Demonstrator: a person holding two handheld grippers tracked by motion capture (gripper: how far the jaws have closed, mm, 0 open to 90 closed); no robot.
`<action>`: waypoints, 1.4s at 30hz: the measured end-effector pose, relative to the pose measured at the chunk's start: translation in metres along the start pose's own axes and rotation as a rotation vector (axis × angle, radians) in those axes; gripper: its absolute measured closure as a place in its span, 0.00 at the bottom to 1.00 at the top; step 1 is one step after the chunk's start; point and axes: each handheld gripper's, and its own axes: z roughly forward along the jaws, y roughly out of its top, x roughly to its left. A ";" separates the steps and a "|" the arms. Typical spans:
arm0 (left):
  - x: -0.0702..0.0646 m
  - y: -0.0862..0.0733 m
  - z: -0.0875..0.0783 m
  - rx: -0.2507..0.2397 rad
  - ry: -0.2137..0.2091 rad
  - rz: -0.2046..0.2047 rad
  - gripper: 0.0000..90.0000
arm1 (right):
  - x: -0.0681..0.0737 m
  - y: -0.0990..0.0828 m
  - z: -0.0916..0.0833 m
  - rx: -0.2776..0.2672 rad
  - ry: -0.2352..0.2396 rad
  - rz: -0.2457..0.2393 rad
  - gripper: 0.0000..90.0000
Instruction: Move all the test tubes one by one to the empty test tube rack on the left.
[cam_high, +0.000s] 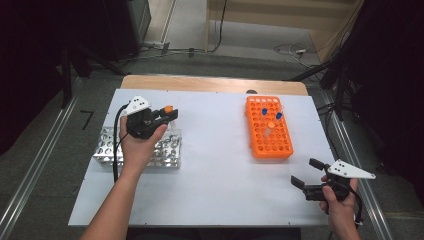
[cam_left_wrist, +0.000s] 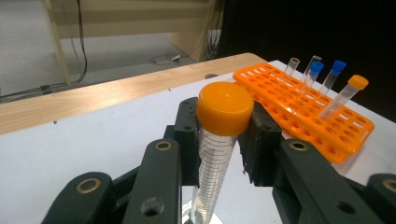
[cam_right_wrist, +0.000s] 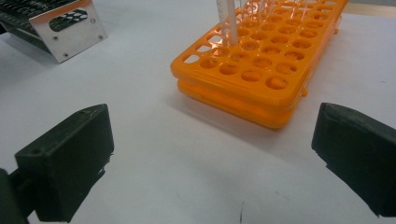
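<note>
Over the metal rack (cam_high: 137, 149) at the table's left side, my left gripper (cam_high: 167, 114) is clenched on a clear graduated tube (cam_left_wrist: 212, 175), its jaws pressing the tube just below the orange cap (cam_left_wrist: 225, 108) and holding it upright above the white tabletop (cam_high: 215, 165). Near the table's front right corner my right gripper (cam_high: 306, 172) hangs with its jaws spread wide and nothing between them, the orange rack (cam_right_wrist: 261, 60) with its few capped tubes lying just ahead.
</note>
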 end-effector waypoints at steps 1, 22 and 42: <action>0.000 -0.001 0.001 0.002 0.002 0.000 0.79 | 0.000 0.000 0.000 0.000 0.000 0.000 0.00; 0.002 -0.026 0.020 0.077 0.062 -0.020 0.78 | 0.001 -0.001 0.003 0.008 -0.001 -0.004 0.00; -0.011 -0.027 0.026 0.180 0.092 0.069 0.78 | 0.002 -0.001 0.004 0.011 0.000 -0.001 0.00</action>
